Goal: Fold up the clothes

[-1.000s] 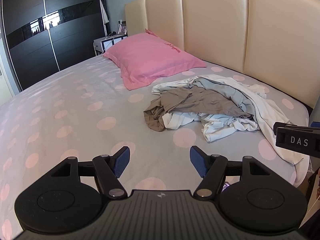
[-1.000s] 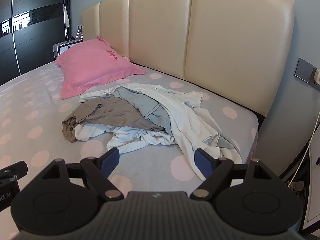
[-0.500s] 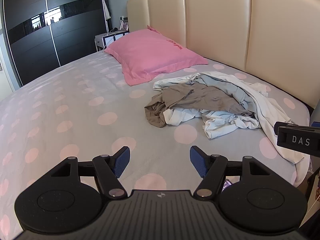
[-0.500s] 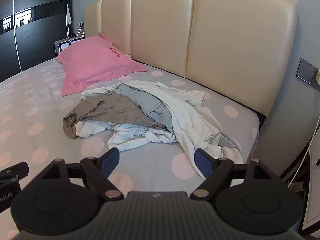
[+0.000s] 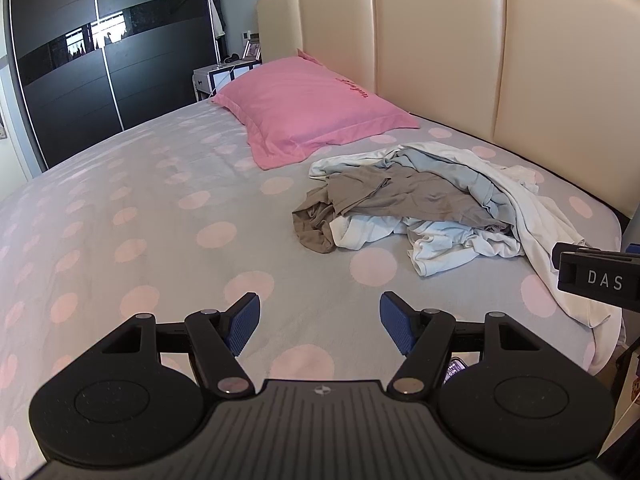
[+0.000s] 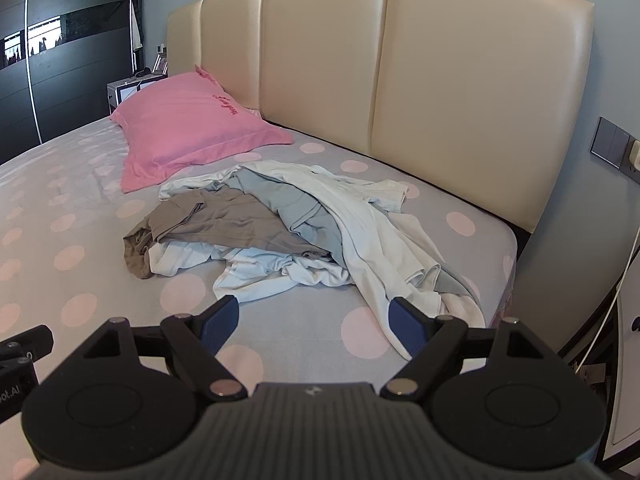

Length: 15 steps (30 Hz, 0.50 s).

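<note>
A loose pile of clothes (image 5: 432, 204) (image 6: 288, 228) lies on the right side of the bed, near the headboard. A taupe garment (image 5: 400, 196) (image 6: 224, 220) sits on top, over white pieces and a pale blue one (image 6: 296, 204). A long white garment (image 6: 384, 248) trails over the bed's right edge. My left gripper (image 5: 320, 324) hovers open over the polka-dot sheet, short of the pile. My right gripper (image 6: 316, 324) is open too, its right pad just in front of the trailing white garment. Neither holds anything.
A pink pillow (image 5: 312, 116) (image 6: 188, 128) rests against the beige padded headboard (image 6: 400, 80). The grey sheet with pink dots (image 5: 140, 208) stretches wide to the left. A dark wardrobe (image 5: 80, 60) and a bedside table (image 5: 224, 76) stand beyond. Wall switches (image 6: 612, 148) are on the right.
Both grippers have drifted slightly closer to the pile, with the views tilting a little. The clothes have not moved, and both stay open.
</note>
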Available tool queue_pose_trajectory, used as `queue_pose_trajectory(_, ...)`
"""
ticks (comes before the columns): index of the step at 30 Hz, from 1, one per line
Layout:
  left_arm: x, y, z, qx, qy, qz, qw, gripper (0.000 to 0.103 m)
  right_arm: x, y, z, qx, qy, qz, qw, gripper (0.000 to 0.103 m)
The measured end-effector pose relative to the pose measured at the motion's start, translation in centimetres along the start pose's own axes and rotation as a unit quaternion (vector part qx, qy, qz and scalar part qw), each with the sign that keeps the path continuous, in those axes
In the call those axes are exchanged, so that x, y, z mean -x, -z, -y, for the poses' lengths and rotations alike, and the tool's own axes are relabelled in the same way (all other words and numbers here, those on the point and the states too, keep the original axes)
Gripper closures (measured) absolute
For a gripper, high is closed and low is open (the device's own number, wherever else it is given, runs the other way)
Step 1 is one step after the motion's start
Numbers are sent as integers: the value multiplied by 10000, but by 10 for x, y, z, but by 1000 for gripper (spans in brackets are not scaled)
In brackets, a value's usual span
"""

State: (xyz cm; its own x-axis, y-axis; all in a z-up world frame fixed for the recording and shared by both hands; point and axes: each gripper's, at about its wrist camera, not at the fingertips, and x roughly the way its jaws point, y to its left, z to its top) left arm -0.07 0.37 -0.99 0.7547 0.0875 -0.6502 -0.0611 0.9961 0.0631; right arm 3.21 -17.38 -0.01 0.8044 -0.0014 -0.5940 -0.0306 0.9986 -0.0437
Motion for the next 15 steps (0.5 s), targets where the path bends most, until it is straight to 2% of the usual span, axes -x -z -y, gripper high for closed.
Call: queue_pose_trajectory(15, 1, 0, -1, -4, -28, -15, 10000, 38, 0, 2, 0, -12, 17, -11, 10000, 19)
